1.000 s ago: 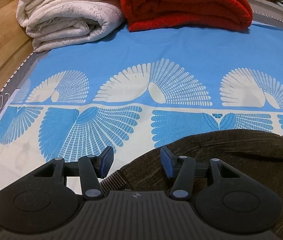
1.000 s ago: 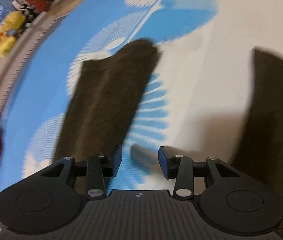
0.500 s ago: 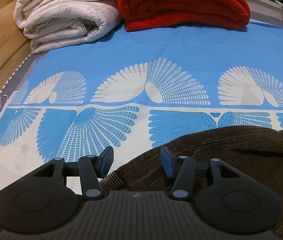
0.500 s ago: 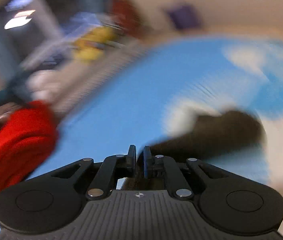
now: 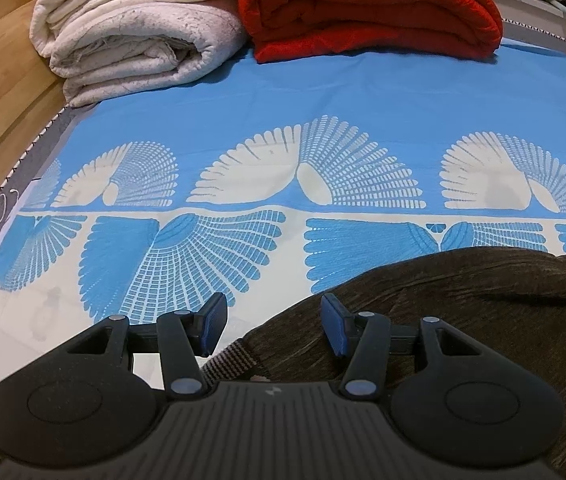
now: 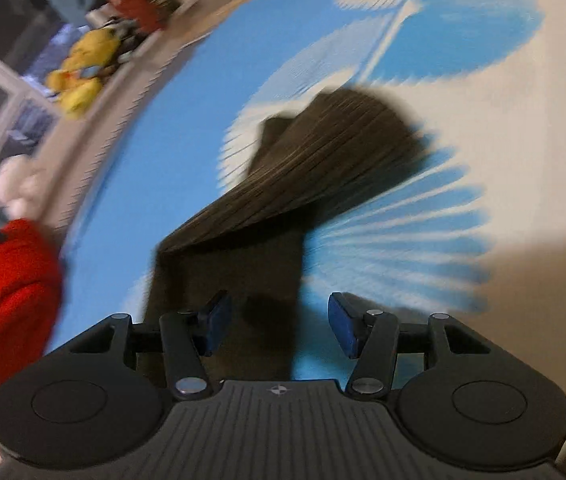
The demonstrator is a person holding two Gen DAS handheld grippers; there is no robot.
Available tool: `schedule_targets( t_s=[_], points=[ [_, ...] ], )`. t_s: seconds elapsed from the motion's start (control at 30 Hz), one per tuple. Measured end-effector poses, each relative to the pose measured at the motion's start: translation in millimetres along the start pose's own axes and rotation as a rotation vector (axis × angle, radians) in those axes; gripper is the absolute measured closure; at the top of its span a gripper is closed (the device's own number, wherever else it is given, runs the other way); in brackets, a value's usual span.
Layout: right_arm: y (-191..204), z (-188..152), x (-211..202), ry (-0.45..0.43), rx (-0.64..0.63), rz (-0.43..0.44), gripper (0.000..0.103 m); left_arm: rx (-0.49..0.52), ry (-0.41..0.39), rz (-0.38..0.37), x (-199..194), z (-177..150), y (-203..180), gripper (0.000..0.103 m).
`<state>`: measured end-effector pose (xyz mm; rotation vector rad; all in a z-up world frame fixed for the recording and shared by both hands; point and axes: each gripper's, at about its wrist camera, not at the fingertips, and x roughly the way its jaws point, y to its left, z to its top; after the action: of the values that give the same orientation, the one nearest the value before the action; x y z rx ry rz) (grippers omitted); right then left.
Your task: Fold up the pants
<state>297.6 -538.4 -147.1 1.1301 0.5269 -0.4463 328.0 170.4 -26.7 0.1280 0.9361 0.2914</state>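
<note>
Motion-blurred brown pants (image 6: 315, 184), edges smeared

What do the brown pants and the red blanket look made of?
Brown pants: seemingly soft ribbed knit or corduroy, matte; fine lines run along the cloth, with a striped ribbed band at the edge. Red blanket: likely plush fleece; thick, fuzzy, rounded folds.

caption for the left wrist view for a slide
Open left hand-held gripper poised over the waistband corner of dark brown pants on a blue patterned bedsheet.
</note>
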Motion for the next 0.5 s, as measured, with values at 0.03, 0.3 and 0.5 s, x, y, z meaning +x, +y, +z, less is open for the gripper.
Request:
schedule_targets(
  t_s=[0.03, 0.3, 0.5],
  points=[
    [1, 0, 4, 0.007, -0.018, 0.018, 0.050, -0.002, -0.001, 0.001, 0, 0, 2, 0.046],
    [25, 8, -25, -0.059, -0.061, -0.016, 0.097, -0.027, -0.019, 0.001, -9, 3, 13, 0.046],
    [47, -3, -125, -0.139, -0.121, -0.313, 0.097, -0.075, -0.019, 0.005, -16, 3, 32, 0.046]
  ],
)
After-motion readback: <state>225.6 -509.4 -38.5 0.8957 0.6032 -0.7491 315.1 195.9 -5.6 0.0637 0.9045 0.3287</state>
